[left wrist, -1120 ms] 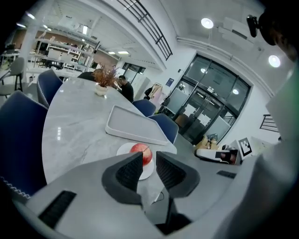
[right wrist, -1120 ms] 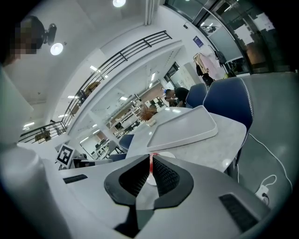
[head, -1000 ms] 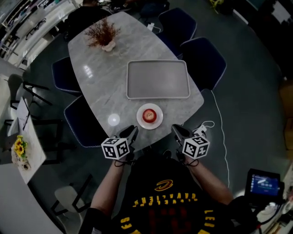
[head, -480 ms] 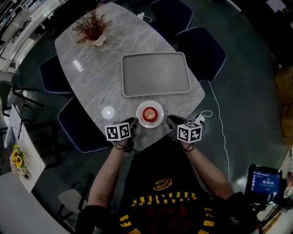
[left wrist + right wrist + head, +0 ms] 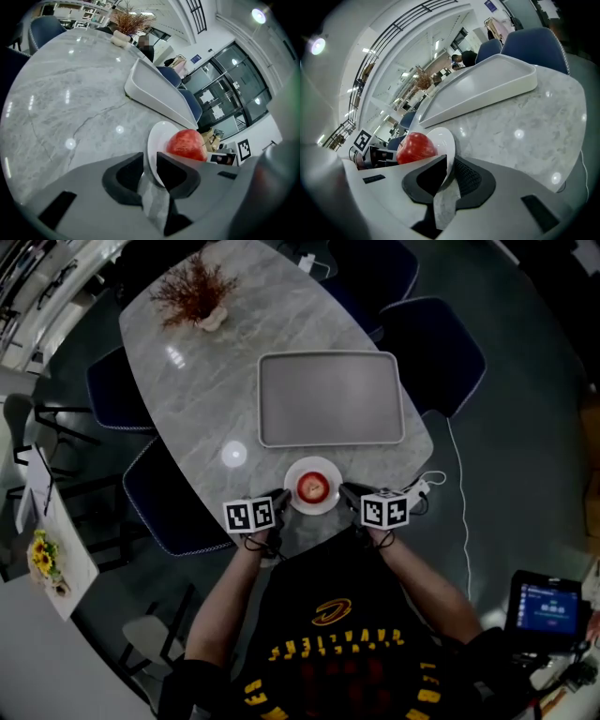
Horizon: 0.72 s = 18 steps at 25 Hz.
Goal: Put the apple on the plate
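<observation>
Apple sits on white plate at table near edge, just beside grey tray. Left gripper pinches plate's left rim; right gripper pinches its right rim. Yellow print on black shirt: unreadable.

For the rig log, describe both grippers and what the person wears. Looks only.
The left gripper and right gripper have pale grey moulded bodies with black jaw pads; one pad on the right is cross-hatched. Each carries a white marker cube printed with black squares. The person wears a black top with yellow and red print.
</observation>
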{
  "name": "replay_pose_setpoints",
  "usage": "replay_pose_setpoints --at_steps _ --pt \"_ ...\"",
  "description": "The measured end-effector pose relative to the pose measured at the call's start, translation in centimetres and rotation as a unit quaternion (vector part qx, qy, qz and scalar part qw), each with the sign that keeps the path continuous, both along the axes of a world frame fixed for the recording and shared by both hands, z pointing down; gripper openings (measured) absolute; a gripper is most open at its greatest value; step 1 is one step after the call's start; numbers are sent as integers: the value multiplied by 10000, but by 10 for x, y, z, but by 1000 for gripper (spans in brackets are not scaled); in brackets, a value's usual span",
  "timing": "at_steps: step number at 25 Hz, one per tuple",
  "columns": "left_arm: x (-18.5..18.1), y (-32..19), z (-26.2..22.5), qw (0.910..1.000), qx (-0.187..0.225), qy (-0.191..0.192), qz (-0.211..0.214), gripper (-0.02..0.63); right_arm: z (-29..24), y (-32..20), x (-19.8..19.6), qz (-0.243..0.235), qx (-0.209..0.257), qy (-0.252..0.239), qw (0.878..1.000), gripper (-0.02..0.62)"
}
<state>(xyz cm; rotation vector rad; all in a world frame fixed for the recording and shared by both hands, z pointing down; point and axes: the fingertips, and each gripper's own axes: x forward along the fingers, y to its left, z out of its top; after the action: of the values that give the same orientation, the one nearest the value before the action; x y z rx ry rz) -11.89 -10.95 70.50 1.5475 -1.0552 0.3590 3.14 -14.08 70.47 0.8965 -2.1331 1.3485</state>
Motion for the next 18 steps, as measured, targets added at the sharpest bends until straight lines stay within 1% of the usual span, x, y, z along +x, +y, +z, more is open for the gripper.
replay_pose_setpoints --at_steps 4,7,9,10,16,18 --pt "6 -13 8 9997 -133 65 -214 89 14 -11 5 -117 -199 -45 9997 54" --pt "3 -8 7 9996 -181 76 -222 89 12 -7 1 -148 -280 -90 9995 52" --pt "3 -4 6 9994 -207 149 -252 83 11 -4 -2 -136 -362 -164 9991 52" --pt "3 -3 6 9991 -219 196 -295 43 10 -3 -3 -114 -410 -214 9989 52" --pt "2 -1 1 9972 -262 434 -541 37 7 -3 -2 225 -818 -609 9945 39" --pt "2 -1 -1 9968 -255 502 -574 35 3 -4 -1 315 -868 -715 9932 35"
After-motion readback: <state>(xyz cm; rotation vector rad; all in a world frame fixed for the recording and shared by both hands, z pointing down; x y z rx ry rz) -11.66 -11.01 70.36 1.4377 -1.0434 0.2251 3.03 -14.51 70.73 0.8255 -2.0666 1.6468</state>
